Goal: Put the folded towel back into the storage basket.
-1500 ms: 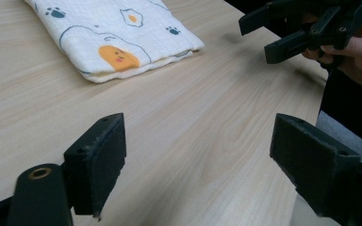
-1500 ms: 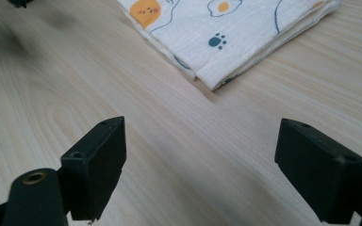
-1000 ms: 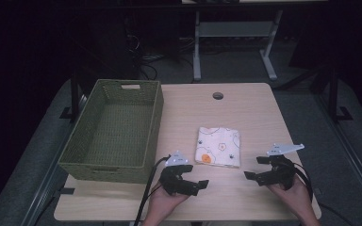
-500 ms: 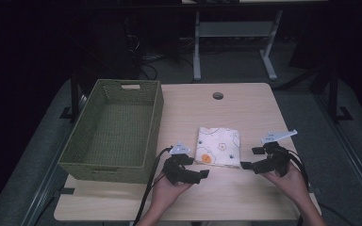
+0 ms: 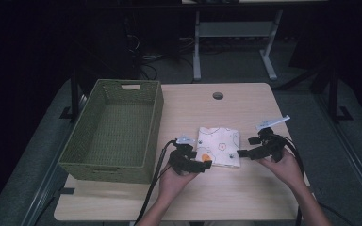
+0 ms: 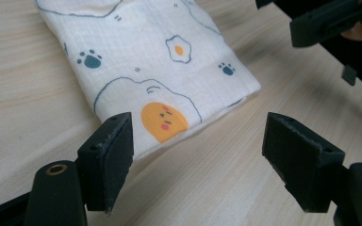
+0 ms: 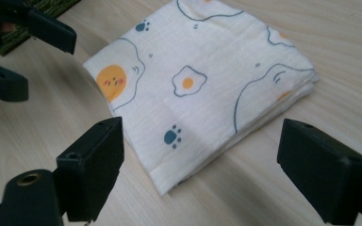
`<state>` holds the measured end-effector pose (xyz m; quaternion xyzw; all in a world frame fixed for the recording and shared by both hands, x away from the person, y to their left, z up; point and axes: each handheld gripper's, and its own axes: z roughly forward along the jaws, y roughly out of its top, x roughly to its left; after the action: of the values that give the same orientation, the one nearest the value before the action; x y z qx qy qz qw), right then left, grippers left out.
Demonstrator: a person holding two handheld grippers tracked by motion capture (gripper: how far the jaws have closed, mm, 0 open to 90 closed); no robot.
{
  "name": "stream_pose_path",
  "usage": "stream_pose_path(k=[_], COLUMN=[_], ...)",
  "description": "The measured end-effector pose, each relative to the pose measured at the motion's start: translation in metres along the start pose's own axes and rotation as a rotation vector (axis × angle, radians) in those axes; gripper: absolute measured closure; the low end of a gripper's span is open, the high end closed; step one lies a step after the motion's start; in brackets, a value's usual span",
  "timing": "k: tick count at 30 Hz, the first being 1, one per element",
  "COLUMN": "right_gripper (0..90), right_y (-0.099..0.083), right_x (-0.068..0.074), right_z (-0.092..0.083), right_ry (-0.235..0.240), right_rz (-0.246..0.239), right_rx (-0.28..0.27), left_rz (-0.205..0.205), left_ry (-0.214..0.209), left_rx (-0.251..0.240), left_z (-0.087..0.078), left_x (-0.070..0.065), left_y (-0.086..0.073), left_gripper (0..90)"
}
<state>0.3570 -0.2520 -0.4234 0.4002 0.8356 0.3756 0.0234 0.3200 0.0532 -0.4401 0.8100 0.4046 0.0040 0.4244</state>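
A recording bench in a dim lab or workroom

A pale wooden table [image 5: 245,103] with a round cable hole [image 5: 218,95] near its far edge stands on grey carpet [image 5: 301,101], the surroundings kept dark so that only the tabletop is lit. Behind the far edge, the white metal legs of another desk [image 5: 231,33] show, with loose cables [image 5: 143,56] trailing on the floor at the far left (the clutter of a workspace, not a home). Black stand legs [image 5: 332,89] flank the right side, and a person's hands hold cabled instrumented grippers over the near edge.
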Motion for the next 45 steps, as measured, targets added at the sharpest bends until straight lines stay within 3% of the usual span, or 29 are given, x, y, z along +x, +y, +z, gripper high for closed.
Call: stream_pose_path(k=[7,11,13,18,24,29,37,42,45], right_gripper=[15.6,15.7,18.5,20.2,22.0,23.2,27.4,29.2,29.4], right_y=[0.017,0.025,0.029,0.035,0.042,0.047,0.053,0.05,0.05], right_x=[-0.009,-0.014,-0.017,-0.024,-0.029,-0.033,-0.038,-0.043,-0.044], right_z=[0.008,0.011,0.013,0.02,0.03,0.041,0.053,0.06,0.062], right_ry=[-0.017,-0.013,-0.012,-0.018,-0.035,-0.05,-0.076,-0.08,-0.098], right_rz=[-0.018,-0.007,-0.008,0.002,0.006,0.023,0.025,0.039,0.029], right_rx=[0.051,0.049,0.051,0.062,0.075,0.085,0.104,0.134,0.139], left_rz=[0.001,-0.027,-0.018,-0.038,-0.03,-0.028,-0.045,-0.051,-0.053], left_ry=[0.026,0.022,0.034,0.053,0.101,0.118,0.119,0.091,0.108], left_rx=[0.019,0.026,0.039,0.066,0.093,0.101,0.105,0.116,0.104], left_z=[0.009,0.016,0.019,0.027,0.035,0.036,0.035,0.034,0.031], left_x=[0.001,0.006,0.007,0.011,0.011,0.011,0.012,0.012,0.011], left_y=[0.014,0.02,0.022,0.022,0.018,0.017,0.016,0.015,0.015], left_gripper=[28.0,29.5,31.4,34.0,33.5,39.3,44.8,46.1,44.0])
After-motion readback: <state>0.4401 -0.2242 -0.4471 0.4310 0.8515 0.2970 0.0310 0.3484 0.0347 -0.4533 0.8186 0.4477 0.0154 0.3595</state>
